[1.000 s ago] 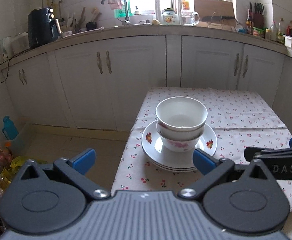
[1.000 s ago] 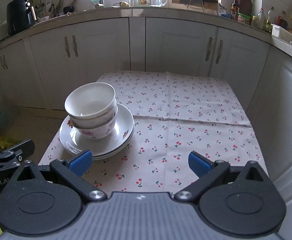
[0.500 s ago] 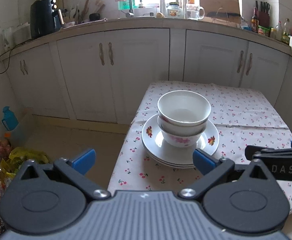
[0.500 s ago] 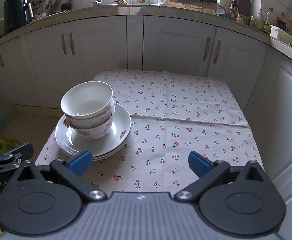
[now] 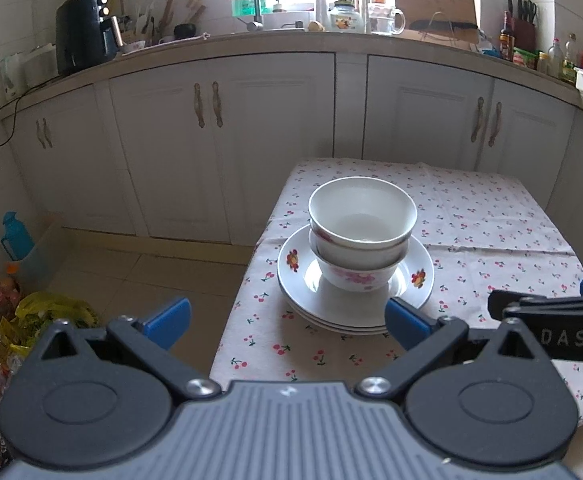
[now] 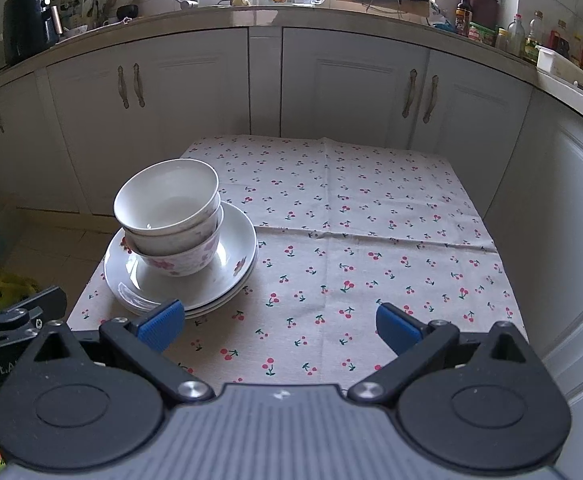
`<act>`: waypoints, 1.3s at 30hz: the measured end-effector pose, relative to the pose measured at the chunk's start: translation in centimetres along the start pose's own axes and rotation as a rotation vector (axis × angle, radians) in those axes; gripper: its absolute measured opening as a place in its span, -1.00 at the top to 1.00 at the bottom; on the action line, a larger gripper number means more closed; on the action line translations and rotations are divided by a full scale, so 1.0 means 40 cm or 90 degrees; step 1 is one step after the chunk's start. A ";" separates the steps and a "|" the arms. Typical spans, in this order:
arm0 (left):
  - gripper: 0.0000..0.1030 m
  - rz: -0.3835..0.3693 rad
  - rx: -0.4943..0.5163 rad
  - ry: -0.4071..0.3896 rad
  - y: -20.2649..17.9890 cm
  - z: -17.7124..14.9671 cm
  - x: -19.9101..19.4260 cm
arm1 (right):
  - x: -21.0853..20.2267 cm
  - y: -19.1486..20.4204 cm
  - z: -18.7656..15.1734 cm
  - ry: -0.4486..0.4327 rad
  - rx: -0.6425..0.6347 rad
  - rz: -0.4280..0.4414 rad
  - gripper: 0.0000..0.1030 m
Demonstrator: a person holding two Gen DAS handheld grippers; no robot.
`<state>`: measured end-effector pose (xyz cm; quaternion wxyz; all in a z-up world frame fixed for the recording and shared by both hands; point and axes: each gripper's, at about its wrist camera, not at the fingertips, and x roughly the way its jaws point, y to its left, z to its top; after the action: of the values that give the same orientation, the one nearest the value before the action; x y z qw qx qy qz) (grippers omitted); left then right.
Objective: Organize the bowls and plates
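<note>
Two white bowls (image 5: 361, 220) (image 6: 167, 200) sit nested, the lower one with pink flowers, on a stack of white flowered plates (image 5: 291, 276) (image 6: 235, 240) at the table's left side. My left gripper (image 5: 287, 318) hangs open just before the table's front left corner, empty, with the plates beyond its right fingertip. My right gripper (image 6: 279, 322) is open and empty above the front middle of the cloth, the plate stack touching nothing, just past its left fingertip. Each gripper's body shows at the edge of the other's view.
The table wears a cherry-print cloth (image 6: 371, 248), bare to the right of the dishes. White cabinets (image 5: 227, 132) and a cluttered counter (image 5: 275, 36) stand behind. Bags (image 5: 51, 312) and a blue bottle (image 5: 15, 236) lie on the floor at left.
Both grippers have drawn back and risen slightly, so the dishes sit a little farther off and more floor and cabinet show. The dishes have not moved.
</note>
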<state>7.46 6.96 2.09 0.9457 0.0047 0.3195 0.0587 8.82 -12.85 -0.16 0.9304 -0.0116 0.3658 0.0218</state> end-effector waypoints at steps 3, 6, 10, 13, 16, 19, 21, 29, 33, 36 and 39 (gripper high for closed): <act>-0.99 0.000 0.000 -0.001 -0.001 0.001 0.000 | 0.000 -0.001 0.000 0.000 0.001 0.000 -1.00; -0.99 0.001 0.000 0.000 -0.003 0.001 0.000 | 0.000 -0.003 0.001 0.000 0.001 0.000 -1.00; -0.99 0.000 0.000 0.001 -0.003 0.001 0.001 | 0.001 -0.004 0.001 0.000 0.001 -0.001 -1.00; -0.99 0.000 0.000 0.000 -0.003 0.001 0.001 | 0.001 -0.004 0.002 0.001 0.001 0.000 -1.00; -0.99 -0.001 0.001 0.002 -0.004 0.002 0.003 | 0.001 -0.006 0.002 0.001 0.002 -0.001 -1.00; -0.99 -0.002 0.002 0.004 -0.006 0.004 0.009 | 0.002 -0.009 0.002 0.003 0.004 -0.002 -1.00; -0.99 -0.002 0.002 0.006 -0.007 0.005 0.011 | 0.003 -0.009 0.003 0.004 0.004 -0.004 -1.00; -0.99 -0.002 0.002 0.009 -0.008 0.004 0.015 | 0.007 -0.010 0.004 0.005 0.004 -0.006 -1.00; -0.99 -0.002 0.001 0.010 -0.005 0.004 0.017 | 0.011 -0.009 0.003 0.004 0.004 -0.007 -1.00; -0.99 -0.003 0.001 0.011 -0.004 0.005 0.018 | 0.010 -0.009 0.003 0.004 0.004 -0.006 -1.00; -0.99 -0.003 0.002 0.012 -0.003 0.006 0.019 | 0.013 -0.011 0.002 0.006 0.005 -0.006 -1.00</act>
<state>8.22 6.92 1.82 0.9428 0.0047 0.3286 0.0561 9.28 -13.25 -0.45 0.9289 -0.0100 0.3700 0.0159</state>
